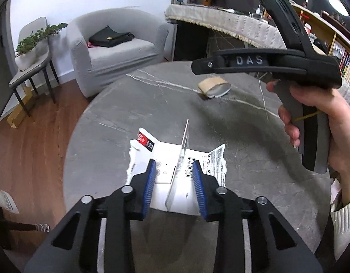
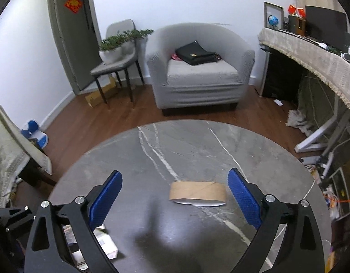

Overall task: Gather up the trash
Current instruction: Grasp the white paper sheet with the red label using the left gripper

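Two scraps lie on the grey table (image 1: 243, 159): the left gripper (image 1: 175, 170) straddles the torn white packaging's (image 1: 175, 150) upright fold, pads seemingly not yet pressing, while the right gripper (image 2: 175, 195), jaws spread wide, frames the flattened cardboard tube (image 2: 197, 191) for pickup.

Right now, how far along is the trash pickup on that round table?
Nothing looks collected yet. In hand: the left gripper straddles the upright fold of the torn white packaging, pads not yet pressing it. The right gripper stands wide open, aimed at the flattened cardboard tube. Both pieces still lie on the table; no bin shows.
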The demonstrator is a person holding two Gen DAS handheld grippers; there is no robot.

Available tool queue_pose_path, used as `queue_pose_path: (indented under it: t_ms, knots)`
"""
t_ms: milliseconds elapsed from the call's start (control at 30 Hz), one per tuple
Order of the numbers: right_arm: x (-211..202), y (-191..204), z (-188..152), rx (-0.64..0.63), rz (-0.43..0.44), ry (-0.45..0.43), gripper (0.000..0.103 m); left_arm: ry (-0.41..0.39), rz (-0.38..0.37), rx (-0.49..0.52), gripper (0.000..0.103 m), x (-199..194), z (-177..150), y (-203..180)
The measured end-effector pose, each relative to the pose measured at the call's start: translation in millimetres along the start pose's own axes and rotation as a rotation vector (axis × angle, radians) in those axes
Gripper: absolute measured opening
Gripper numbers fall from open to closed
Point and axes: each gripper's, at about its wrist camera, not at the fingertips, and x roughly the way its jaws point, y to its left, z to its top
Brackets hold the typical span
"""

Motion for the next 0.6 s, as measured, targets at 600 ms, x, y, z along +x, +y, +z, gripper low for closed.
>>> queue_pose_path:
  t_ms: [600]
  knots:
    - [42, -15, -6, 0.013, -0.098, 0.108, 0.095, -0.015, -0.006, -0.049, 0.003, -2, 5, 12]
